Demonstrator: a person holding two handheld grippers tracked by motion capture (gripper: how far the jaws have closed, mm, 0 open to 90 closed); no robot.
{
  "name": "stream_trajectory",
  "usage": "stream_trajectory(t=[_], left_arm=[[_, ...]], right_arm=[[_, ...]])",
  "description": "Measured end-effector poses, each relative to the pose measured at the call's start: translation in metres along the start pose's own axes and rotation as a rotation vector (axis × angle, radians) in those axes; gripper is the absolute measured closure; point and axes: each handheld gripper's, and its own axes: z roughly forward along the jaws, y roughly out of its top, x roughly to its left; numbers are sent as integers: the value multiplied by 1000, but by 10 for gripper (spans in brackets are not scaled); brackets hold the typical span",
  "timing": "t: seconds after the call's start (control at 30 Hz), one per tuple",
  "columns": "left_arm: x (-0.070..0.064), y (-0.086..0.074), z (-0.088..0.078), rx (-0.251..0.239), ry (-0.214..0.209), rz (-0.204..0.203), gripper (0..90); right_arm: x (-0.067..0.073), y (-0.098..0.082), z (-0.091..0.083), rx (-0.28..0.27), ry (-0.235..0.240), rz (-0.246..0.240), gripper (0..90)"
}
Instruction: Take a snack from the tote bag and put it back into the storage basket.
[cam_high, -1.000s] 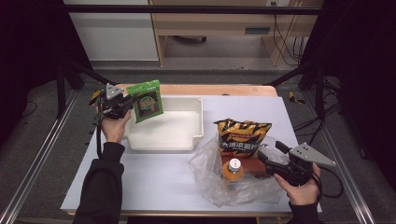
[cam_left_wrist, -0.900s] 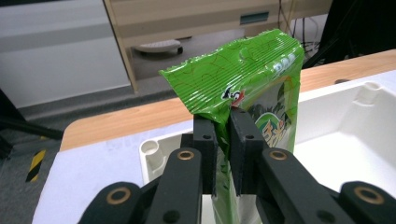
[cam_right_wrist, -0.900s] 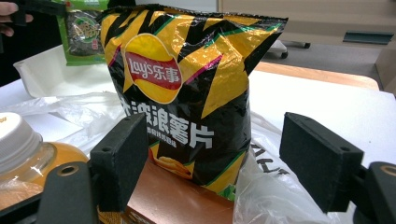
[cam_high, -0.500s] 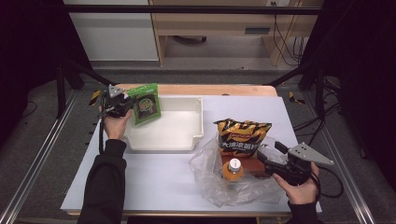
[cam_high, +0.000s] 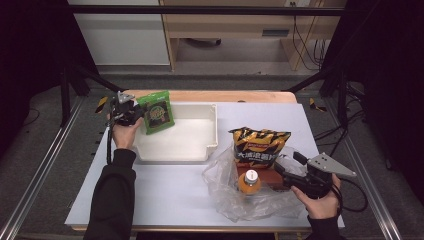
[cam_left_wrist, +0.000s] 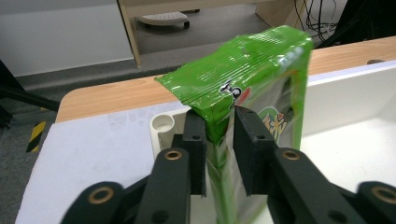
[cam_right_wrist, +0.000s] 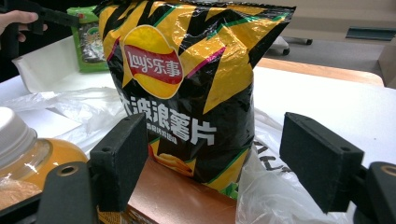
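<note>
The left claw (cam_left_wrist: 219, 135), its jaws just eased apart with the green snack packet (cam_left_wrist: 252, 93) standing upright between them over the near-left corner of the white tray (cam_high: 212, 130), releases it, while the spread right claw (cam_right_wrist: 215, 158) faces the chip bag (cam_right_wrist: 196, 88) across the worktop.

My left gripper (cam_high: 134, 114) sits at the far left of the counter (cam_high: 170, 195), just outside the left wall of the tray (cam_high: 212, 131). The packet (cam_high: 157, 111) stands between its jaws, in the tray's far-left corner, leaning on the rim. Right of the tray stands the chip bag (cam_high: 260, 145). Near of it lies the plastic bag (cam_high: 225, 197), with the bottle (cam_high: 248, 182) on it and a box (cam_high: 272, 176) just right of the bottle. My right gripper (cam_high: 284, 167) lies at the near right, its jaws either side of the chip bag's base, over the box.
</note>
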Motion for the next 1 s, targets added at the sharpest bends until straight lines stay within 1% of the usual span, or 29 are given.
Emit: stream_trajectory(t=[0.1,0.17,0.23,0.3,0.37,0.43,0.5,0.57,0.63,0.73,0.8,0.87,1.0], left_arm=[[1,0,-1,14,-3,-16,653],[2,0,-2,16,-8,-26,637],[1,0,-4,23,-12,-29,634],[-1,0,-6,34,-10,-33,664],[-2,0,-7,54,-3,-36,731],[-1,0,-6,68,-1,-55,799],[-1,-1,-3,78,9,-72,848],[-1,0,-1,76,9,-75,867],[-1,2,2,84,20,-65,871],[-1,2,5,78,36,-69,865],[0,1,4,80,47,-68,830],[0,1,1,70,40,-72,795],[-2,4,-14,28,13,-75,729]], right_arm=[[0,0,-1,-3,1,0,240],[0,1,-1,-4,1,2,239],[0,1,-1,-3,0,1,239],[0,1,-2,-4,0,1,240],[0,1,-2,-6,-2,2,242],[0,1,-2,-5,1,0,243],[1,1,-2,-5,2,0,244],[1,1,-2,-6,3,0,247],[0,1,-1,-5,1,-1,249],[-2,0,0,0,-1,-2,250],[-2,-1,0,1,0,0,251],[-1,0,0,-2,2,0,252],[-1,0,0,-4,-1,0,254]])
